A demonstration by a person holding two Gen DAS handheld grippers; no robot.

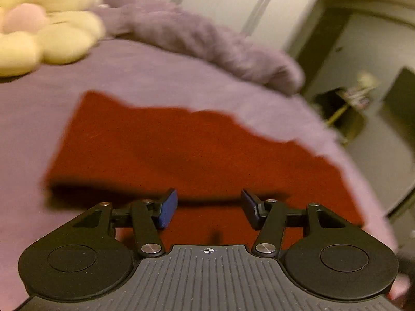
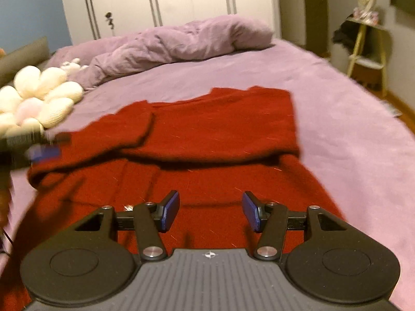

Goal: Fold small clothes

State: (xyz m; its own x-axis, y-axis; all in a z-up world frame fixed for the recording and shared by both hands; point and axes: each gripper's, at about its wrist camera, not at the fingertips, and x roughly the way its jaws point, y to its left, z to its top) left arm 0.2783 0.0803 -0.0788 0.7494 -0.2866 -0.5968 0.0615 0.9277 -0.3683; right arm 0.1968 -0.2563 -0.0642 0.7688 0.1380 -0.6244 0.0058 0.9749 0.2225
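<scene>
A red knitted garment point(image 2: 207, 140) lies on the purple bed sheet point(image 2: 350, 134), its far part folded over toward me with a sleeve lying across on the left. It fills the middle of the left wrist view point(image 1: 181, 150) too. My right gripper point(image 2: 210, 211) is open and empty, just above the garment's near part. My left gripper point(image 1: 209, 208) is open and empty, low over the garment. It also shows blurred at the left edge of the right wrist view point(image 2: 39, 146), by the garment's left side.
A cream flower-shaped cushion point(image 2: 36, 98) lies on the bed at the left, also in the left wrist view point(image 1: 44, 28). A bunched purple duvet point(image 2: 181, 44) lies across the far end. A small yellow stand point(image 2: 368, 51) and white wardrobe doors point(image 2: 168, 0) are beyond the bed.
</scene>
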